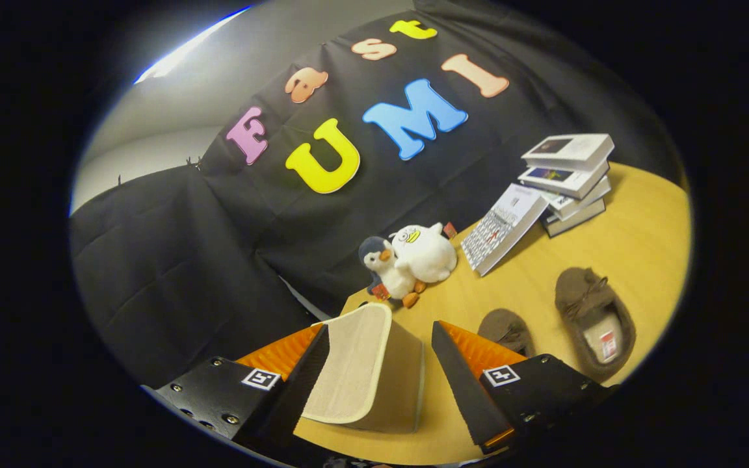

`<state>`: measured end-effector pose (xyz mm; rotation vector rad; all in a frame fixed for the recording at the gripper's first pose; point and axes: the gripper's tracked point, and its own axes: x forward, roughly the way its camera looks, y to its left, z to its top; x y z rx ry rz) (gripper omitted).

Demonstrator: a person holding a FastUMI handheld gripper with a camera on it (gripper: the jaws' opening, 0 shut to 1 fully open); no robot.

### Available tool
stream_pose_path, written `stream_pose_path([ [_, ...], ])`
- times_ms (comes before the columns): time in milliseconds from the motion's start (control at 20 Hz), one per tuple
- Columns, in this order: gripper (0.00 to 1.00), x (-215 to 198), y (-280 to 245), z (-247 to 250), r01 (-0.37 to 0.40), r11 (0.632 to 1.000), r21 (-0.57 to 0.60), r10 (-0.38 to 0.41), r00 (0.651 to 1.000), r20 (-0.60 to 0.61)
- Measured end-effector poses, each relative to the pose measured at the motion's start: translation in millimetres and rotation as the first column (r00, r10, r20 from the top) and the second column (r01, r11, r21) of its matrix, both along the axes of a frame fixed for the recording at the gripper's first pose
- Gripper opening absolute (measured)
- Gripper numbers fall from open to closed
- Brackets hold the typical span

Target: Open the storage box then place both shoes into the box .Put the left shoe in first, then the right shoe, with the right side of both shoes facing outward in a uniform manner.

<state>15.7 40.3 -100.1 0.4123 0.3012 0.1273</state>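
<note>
The gripper [380,364] is held open, fingers spread wide, with the beige storage box [374,370] and its raised lid sat between them, nearer the left finger. Two brown shoes are seen on the wooden table [634,240]: one [506,329] just beyond the right finger, the other [595,322] further right, bare tabletop around it.

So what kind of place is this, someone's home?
Probably a staged booth, not a real home: black cloth wall, a wooden table with stacked books, plush toys and brown slippers. The gripper is open.
</note>
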Motion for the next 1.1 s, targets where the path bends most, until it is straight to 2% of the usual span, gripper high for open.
stream_pose_path([
  [100,0.97,0.4,11.9,-23.8,-0.022,0.995,0.094,0.029,0.996,-0.08],
  [250,0.98,-1.2,21.8,-53.0,-0.023,0.985,0.171,0.051,0.986,-0.16],
  [400,0.98,-0.2,32.3,-76.2,-0.012,0.954,0.298,0.081,0.972,-0.222],
  [450,0.95,-2.1,36.4,-77.8,-0.007,0.945,0.327,0.089,0.968,-0.235],
  [600,0.95,-2.5,47.5,-85.9,-0.018,0.927,0.375,0.123,0.958,-0.259],
  [700,0.83,-1.9,57.5,-82.4,-0.027,0.914,0.406,0.146,0.953,-0.265],
  [800,0.83,-2.6,66.7,-88.9,-0.043,0.908,0.416,0.176,0.942,-0.287],
  [850,0.64,-3.8,60.9,-85.0,-0.018,0.913,0.407,0.145,0.948,-0.283],
  [950,0.25,1.3,64.0,-87.7,-0.022,0.918,0.396,0.148,0.945,-0.291],
  [1050,0.26,-4.6,62.3,-83.0,-0.046,0.925,0.378,0.16,0.947,-0.277],
  [1100,0.26,6.0,58.1,-75.6,-0.002,0.931,0.365,0.104,0.96,-0.261],
])
